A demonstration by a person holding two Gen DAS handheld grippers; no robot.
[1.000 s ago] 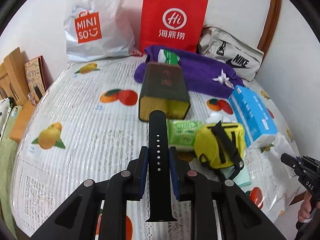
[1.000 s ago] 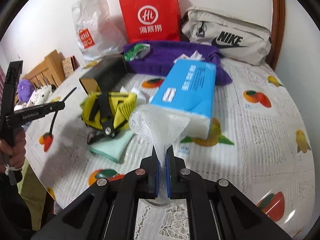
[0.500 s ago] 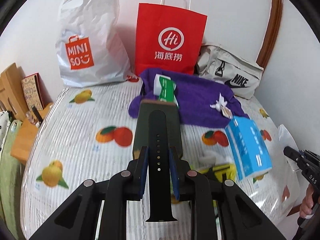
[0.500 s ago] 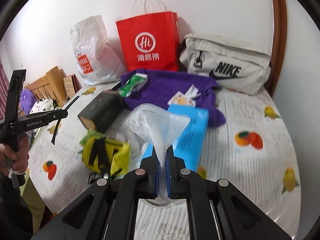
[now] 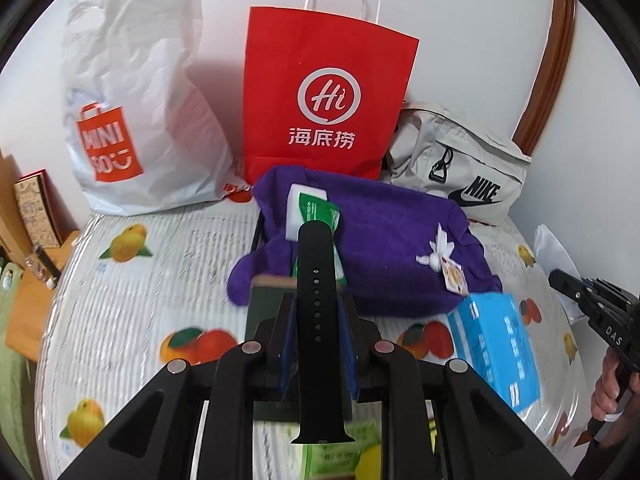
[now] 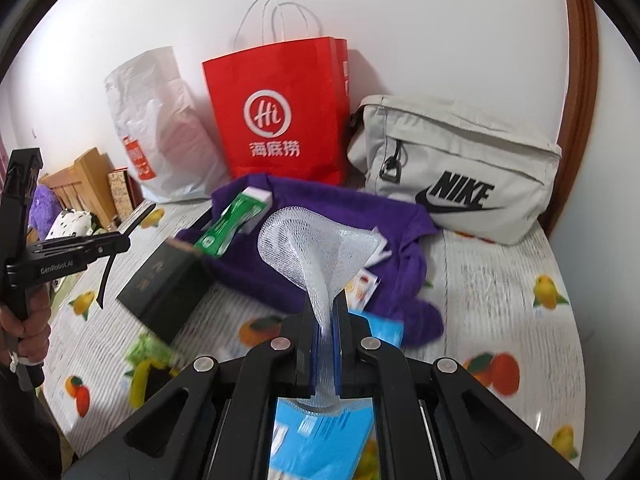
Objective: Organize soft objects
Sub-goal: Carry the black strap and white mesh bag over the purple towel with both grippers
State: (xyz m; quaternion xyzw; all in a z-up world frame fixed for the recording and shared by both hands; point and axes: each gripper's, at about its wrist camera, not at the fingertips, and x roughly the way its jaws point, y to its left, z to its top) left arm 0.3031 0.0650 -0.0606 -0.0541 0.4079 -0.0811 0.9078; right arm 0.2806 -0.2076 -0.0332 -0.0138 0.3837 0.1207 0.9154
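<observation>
Watch strap [image 5: 316, 304] | black, perforated (rubbery) | mesh sleeve [image 6: 316, 248] | white

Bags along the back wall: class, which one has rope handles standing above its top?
The red paper bag in the middle. Thin white loop handles rise above its rim; the white plastic bag and the grey Nike bag show none standing up.

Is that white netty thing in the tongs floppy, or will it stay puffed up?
The white mesh net probably weighs very little: it is see-through netting. It looks soft, since the right tongs squash its neck thin. Yet its top fans out above the pinch without drooping, so it likely springs back rather than flopping.
</observation>
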